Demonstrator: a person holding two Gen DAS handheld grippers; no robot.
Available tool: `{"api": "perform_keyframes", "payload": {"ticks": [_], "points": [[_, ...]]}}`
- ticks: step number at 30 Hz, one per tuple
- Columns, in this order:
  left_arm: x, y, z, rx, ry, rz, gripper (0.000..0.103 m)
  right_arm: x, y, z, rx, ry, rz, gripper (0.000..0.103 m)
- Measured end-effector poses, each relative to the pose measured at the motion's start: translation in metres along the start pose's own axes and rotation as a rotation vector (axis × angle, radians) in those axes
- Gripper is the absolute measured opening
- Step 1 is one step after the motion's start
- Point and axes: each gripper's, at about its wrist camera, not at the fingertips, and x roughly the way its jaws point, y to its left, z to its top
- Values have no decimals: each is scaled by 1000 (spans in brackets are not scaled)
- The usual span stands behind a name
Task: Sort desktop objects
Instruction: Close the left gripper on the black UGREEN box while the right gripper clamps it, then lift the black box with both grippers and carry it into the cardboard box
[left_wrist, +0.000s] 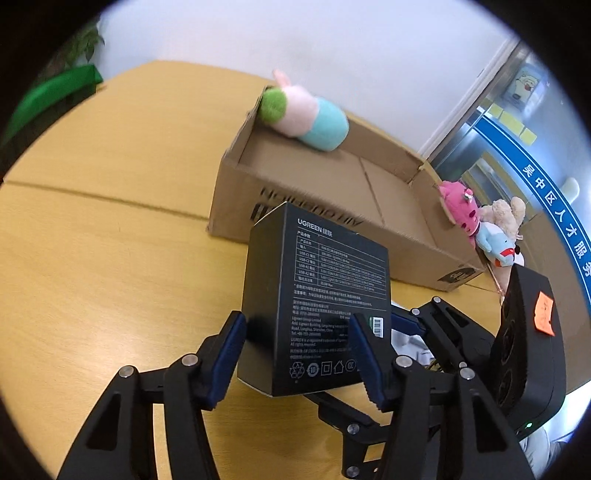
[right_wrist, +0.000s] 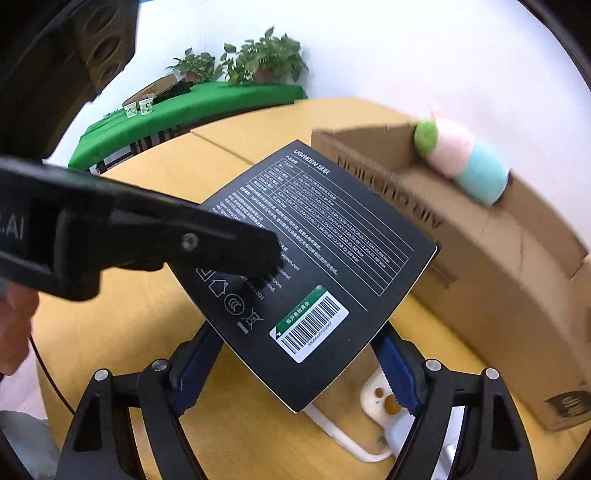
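A black UGREEN box (left_wrist: 317, 295) hangs tilted above the yellow table (left_wrist: 110, 258), with its printed face towards both cameras. My left gripper (left_wrist: 295, 325) is shut on it: one blue pad (left_wrist: 365, 354) lies on the printed face and the other pad (left_wrist: 227, 350) on the far side. In the right wrist view the same box (right_wrist: 314, 266) shows its barcode, and a left finger (right_wrist: 221, 243) lies across it. My right gripper (right_wrist: 297, 332) stands open beneath the box. Its pads (right_wrist: 395, 369) flank the box's lower corner, and I see no firm press.
An open cardboard carton (left_wrist: 236, 192) (right_wrist: 480, 258) stands behind, with a pink, green and blue plush (left_wrist: 306, 114) on its far rim. A pink plush (left_wrist: 460, 206) and a beige bear (left_wrist: 506, 214) lie at its right end. A white phone case (right_wrist: 384, 398) lies under the box. Far off stand a green-covered table (right_wrist: 184, 107) and potted plants.
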Motion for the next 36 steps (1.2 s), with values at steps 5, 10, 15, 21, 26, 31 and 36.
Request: {"api": "perform_keyframes", "payload": {"ticks": [5, 10, 15, 21, 26, 31, 36], "points": [[-16, -27, 18, 54, -67, -19, 56, -37, -8, 4, 29, -103, -21, 80], [-22, -73, 49, 175, -114, -61, 57, -73, -33, 16, 55, -184, -104, 79], [-26, -123, 87, 303, -175, -95, 57, -116, -72, 36, 29, -233, -238, 79], [-35, -170, 135, 396, -254, -145, 57, -173, -116, 66, -12, -280, -335, 78], [-33, -199, 172, 444, -286, -127, 57, -202, -150, 88, -37, -304, -356, 78], [-24, -212, 204, 458, -293, -112, 57, -197, -187, 124, -56, -292, -358, 78], [0, -214, 243, 446, -280, -108, 57, -190, -223, 147, -68, -273, -355, 78]]}}
